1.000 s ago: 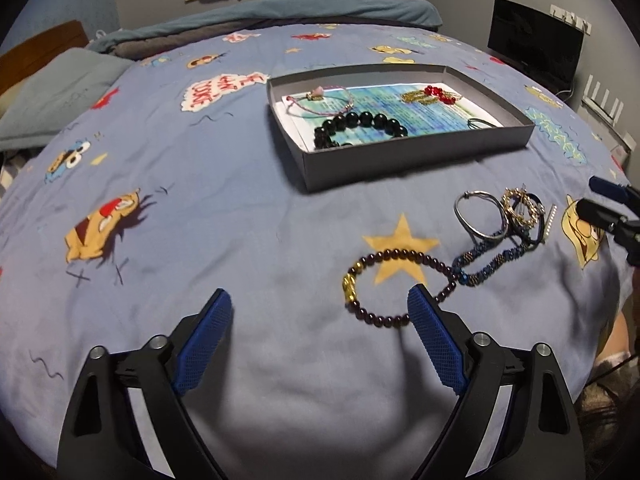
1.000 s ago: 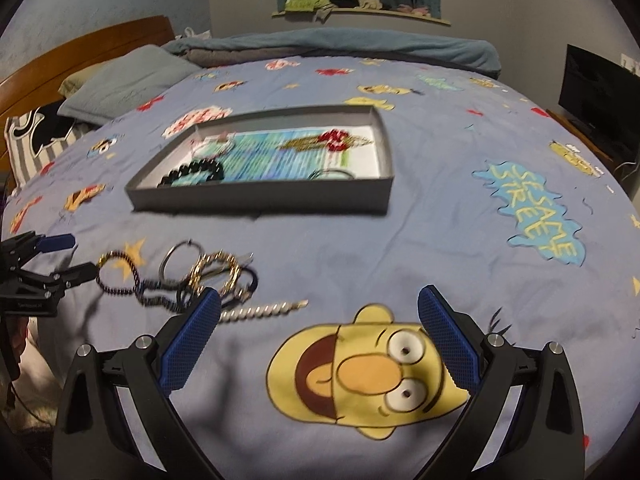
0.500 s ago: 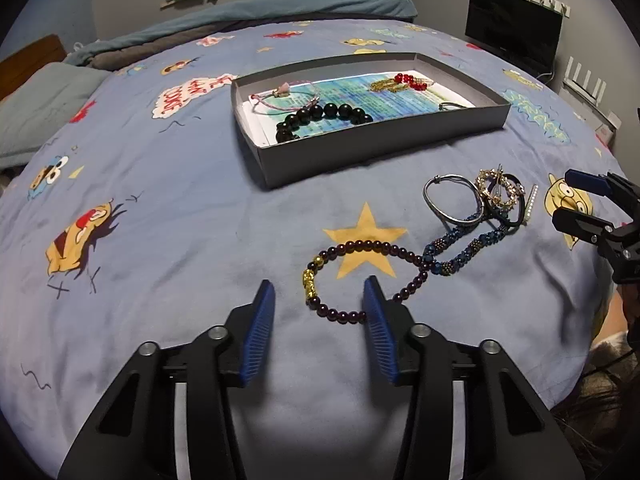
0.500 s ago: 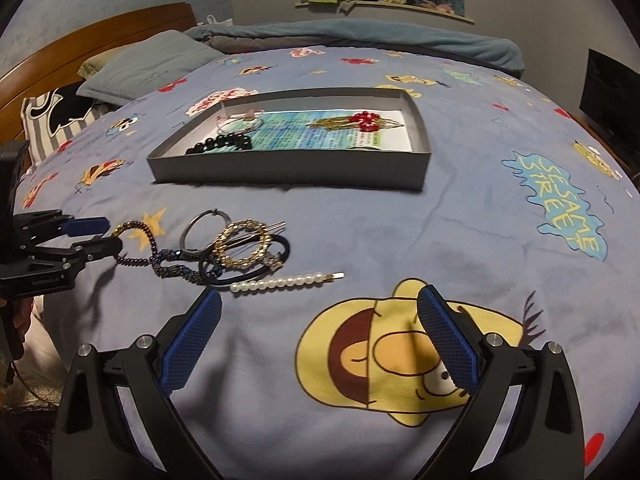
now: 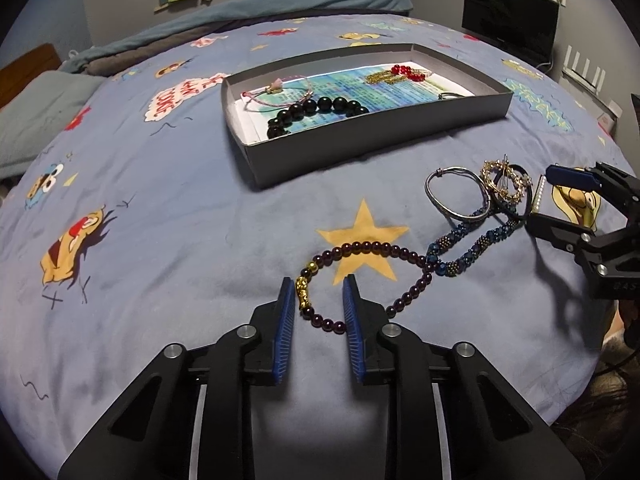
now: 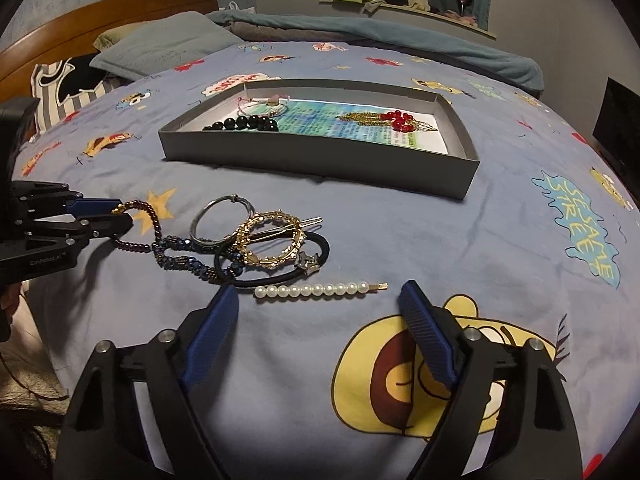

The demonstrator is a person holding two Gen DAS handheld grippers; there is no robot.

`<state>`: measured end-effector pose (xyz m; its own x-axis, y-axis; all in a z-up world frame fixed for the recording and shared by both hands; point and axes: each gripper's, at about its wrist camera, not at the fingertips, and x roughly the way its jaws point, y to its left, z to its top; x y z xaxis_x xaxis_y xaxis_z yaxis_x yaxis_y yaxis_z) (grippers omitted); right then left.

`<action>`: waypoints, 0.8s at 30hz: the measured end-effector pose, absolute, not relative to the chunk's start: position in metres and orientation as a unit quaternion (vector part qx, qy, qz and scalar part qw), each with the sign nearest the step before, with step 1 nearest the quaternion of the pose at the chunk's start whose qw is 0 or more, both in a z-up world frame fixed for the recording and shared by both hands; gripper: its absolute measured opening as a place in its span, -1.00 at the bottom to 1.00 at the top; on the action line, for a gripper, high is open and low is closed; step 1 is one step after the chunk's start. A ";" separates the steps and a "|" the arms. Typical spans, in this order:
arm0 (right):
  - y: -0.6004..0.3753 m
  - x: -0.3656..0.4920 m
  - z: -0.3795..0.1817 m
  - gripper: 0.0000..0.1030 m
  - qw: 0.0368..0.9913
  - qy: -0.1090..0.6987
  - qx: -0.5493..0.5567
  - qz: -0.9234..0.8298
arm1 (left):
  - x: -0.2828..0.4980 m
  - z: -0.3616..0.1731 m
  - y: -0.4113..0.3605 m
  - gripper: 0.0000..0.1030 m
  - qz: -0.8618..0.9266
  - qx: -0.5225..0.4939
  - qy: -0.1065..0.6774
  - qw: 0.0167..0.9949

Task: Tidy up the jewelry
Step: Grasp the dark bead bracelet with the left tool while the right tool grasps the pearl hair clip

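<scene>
On a cartoon-print bedspread (image 5: 160, 208), the left gripper (image 5: 318, 304) straddles the near end of a purple bead bracelet (image 5: 372, 246), its gold charm (image 5: 303, 294) lying between the two blue pads; the jaws have just been closing and stand narrowly apart, the beads between them, and it is not clear that either pad yet presses on them. The bracelet's far end lies over a yellow star (image 5: 362, 232) printed on the cloth and meets a blue beaded bracelet (image 5: 472, 248). Beyond that sits a small heap toward the bedspread's near edge: a silver bangle (image 5: 456, 196), a gold round hair clip (image 6: 272, 244) and a black hair tie (image 6: 280, 272). The right gripper (image 6: 318, 312) has also been narrowing but stands wide apart, empty, just in front of a pearl hairpin (image 6: 320, 290) lying on the cloth beside the heap. Farther up the bedspread, a shallow grey box (image 5: 380, 136) holds a black bead bracelet (image 5: 320, 110), a pink cord bracelet (image 5: 276, 90) and red-beaded gold earrings (image 6: 392, 120).
</scene>
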<state>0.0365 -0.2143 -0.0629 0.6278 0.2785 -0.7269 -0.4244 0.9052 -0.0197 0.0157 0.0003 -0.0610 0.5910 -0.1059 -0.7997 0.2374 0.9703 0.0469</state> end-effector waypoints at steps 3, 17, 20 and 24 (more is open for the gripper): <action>-0.216 0.036 -0.064 0.36 0.898 0.383 -0.093 0.197 | 0.017 -0.062 0.002 -0.62 -0.096 0.073 0.443 0.888; -0.237 0.033 -0.054 0.35 0.902 0.380 -0.071 0.190 | 0.013 -0.056 0.005 -0.86 -0.118 0.071 0.435 0.890; -0.243 0.033 -0.048 0.35 0.906 0.374 -0.064 0.185 | 0.011 -0.045 0.008 -0.86 -0.124 0.064 0.423 0.895; -0.247 0.035 -0.040 0.35 0.911 0.367 -0.057 0.180 | 0.008 -0.028 0.009 -0.86 -0.132 0.061 0.404 0.903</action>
